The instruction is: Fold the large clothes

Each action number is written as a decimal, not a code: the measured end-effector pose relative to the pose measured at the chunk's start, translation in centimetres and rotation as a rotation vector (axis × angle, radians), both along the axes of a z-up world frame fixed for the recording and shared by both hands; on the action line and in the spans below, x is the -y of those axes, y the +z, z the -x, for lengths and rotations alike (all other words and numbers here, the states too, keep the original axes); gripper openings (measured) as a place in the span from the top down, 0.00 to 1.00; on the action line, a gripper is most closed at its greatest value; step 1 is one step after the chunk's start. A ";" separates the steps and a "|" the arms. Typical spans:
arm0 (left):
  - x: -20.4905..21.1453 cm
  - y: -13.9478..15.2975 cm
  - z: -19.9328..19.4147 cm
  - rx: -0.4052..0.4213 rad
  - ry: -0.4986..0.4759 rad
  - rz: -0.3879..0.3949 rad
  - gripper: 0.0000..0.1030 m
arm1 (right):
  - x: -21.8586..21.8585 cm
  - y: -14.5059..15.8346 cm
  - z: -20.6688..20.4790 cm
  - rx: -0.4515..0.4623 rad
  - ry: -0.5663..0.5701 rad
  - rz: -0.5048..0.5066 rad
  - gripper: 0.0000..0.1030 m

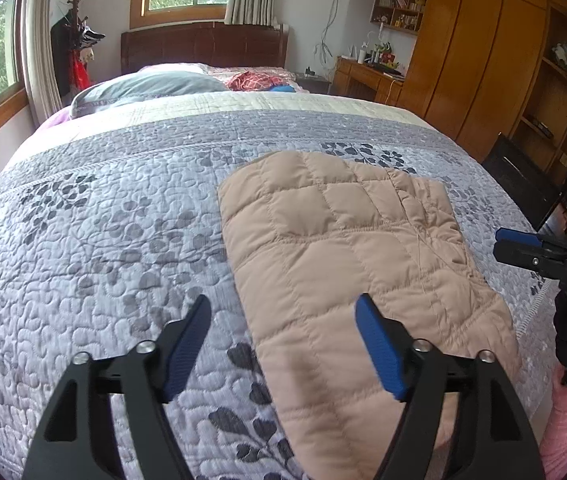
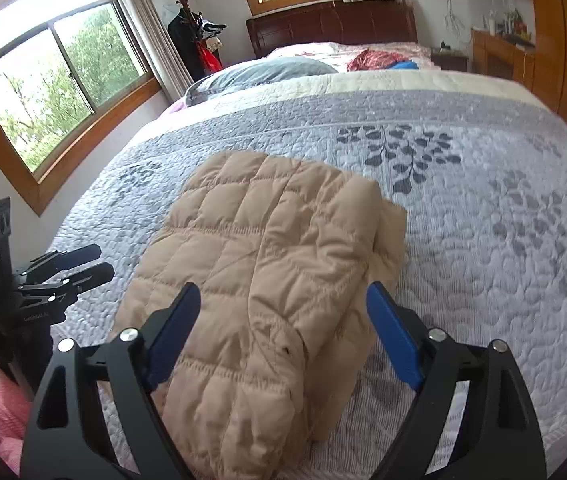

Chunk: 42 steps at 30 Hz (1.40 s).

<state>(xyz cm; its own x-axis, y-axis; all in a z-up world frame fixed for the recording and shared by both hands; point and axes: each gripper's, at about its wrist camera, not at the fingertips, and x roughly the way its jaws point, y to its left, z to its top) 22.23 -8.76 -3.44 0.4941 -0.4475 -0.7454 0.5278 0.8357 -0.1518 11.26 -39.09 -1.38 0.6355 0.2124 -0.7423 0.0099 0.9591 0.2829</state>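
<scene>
Jacket (image 1: 347, 240) folded mid-quilt (image 1: 103, 220); margins all sides.

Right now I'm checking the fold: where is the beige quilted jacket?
The beige quilted jacket lies folded on the grey leaf-patterned bedspread near the bed's foot, below both open grippers.

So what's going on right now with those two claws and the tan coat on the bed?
Left gripper open, empty. Right gripper open, empty. Tan quilted coat lies folded on the bedspread. Nothing in the way.
</scene>
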 end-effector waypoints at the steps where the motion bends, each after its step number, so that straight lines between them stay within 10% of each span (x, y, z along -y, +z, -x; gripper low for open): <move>1: -0.4 0.0 0.2 0.001 0.000 0.002 0.25 | 0.3 -0.1 0.3 -0.003 0.000 -0.016 0.15; 17: -2.8 -1.7 1.5 -0.086 -0.041 0.064 0.17 | 2.8 -5.8 3.4 -0.117 0.029 -0.323 0.13; 36: -2.0 -11.0 -6.0 -0.606 -0.215 0.487 0.15 | 3.6 -11.4 1.5 -0.200 0.063 -0.587 0.08; 42: -0.6 -9.8 -4.5 -0.504 -0.236 0.427 0.25 | 2.0 -9.8 1.8 -0.168 0.108 -0.513 0.41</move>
